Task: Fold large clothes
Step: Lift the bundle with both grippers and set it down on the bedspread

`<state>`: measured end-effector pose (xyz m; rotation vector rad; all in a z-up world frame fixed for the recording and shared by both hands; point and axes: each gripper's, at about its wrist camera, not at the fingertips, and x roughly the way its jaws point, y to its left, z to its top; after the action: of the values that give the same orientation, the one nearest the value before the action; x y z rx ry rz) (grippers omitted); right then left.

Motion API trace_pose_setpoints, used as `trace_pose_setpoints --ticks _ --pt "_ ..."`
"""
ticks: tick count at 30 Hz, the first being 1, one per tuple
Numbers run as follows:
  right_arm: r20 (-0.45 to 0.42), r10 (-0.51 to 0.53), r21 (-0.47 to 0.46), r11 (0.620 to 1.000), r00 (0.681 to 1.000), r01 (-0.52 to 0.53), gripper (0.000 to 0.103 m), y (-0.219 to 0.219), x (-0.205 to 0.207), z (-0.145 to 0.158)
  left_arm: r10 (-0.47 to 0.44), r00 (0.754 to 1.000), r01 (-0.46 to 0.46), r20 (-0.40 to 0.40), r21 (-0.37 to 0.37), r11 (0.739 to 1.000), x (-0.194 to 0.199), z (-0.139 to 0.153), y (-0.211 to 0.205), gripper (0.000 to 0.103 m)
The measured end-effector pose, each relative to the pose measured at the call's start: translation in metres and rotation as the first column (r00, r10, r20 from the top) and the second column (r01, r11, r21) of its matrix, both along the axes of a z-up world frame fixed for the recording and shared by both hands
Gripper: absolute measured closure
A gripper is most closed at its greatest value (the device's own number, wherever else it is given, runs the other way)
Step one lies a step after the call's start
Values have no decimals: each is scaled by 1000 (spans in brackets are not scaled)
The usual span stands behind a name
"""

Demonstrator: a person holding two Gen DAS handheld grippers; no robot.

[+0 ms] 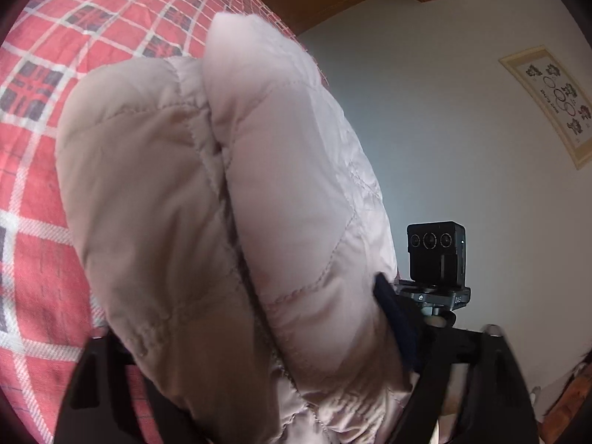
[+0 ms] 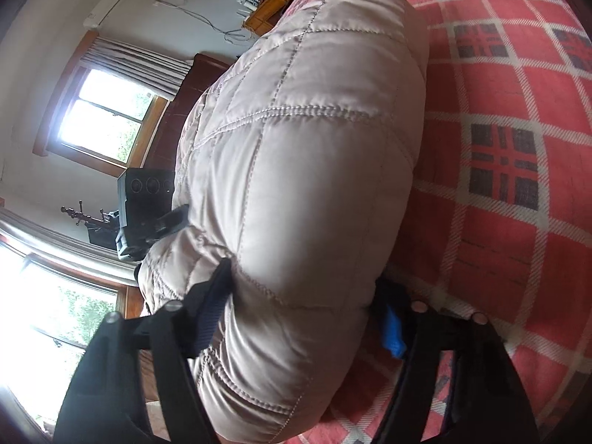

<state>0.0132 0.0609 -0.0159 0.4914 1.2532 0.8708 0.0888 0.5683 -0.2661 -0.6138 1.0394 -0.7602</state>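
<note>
**Both grippers on the jacket, mid-fold over the bed**

Left gripper (image 1: 259,340) and right gripper (image 2: 307,314) each pinch a thick doubled roll of the pale pink quilted puffer jacket (image 2: 303,148), which bulges between the fingers above the red plaid bedspread (image 2: 518,185).

My read:
- keep both clamps level
- lower together so the fold lands flat
- slick padding may spring open, so press down before releasing

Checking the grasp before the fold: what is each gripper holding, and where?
Both grip the quilted jacket. The left gripper clamps a doubled puffy fold; the right gripper clamps a thick bunched part. Which part of the garment cannot be told.
</note>
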Motion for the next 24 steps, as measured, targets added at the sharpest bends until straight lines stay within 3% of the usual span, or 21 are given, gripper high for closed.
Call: trace_pose_setpoints --ticks 2,5,10,16,20,24 --pt "14 -7 5 1000 1000 7 48 -2 -3 4 -2 1000 2 3 -9 1000 -2 2 -4 45" --pt "44 -16 2 1000 999 16 53 -10 -6 15 -15 1000 15 28 -11 1000 -3 10 -14 50" --pt "118 -73 -5 997 990 74 54 -43 -6 47 -73 995 75 64 -42 996 10 29 -47 52" --pt "165 -141 -45 988 976 150 53 -102 6 75 -154 978 159 140 -24 987 39 53 -111 52" --pt "164 -171 -74 980 972 185 53 -128 19 70 -171 975 175 141 -16 984 61 46 -135 52" --pt "107 -193 -74 977 975 201 52 -140 38 38 -161 983 161 86 5 987 75 21 -142 52"
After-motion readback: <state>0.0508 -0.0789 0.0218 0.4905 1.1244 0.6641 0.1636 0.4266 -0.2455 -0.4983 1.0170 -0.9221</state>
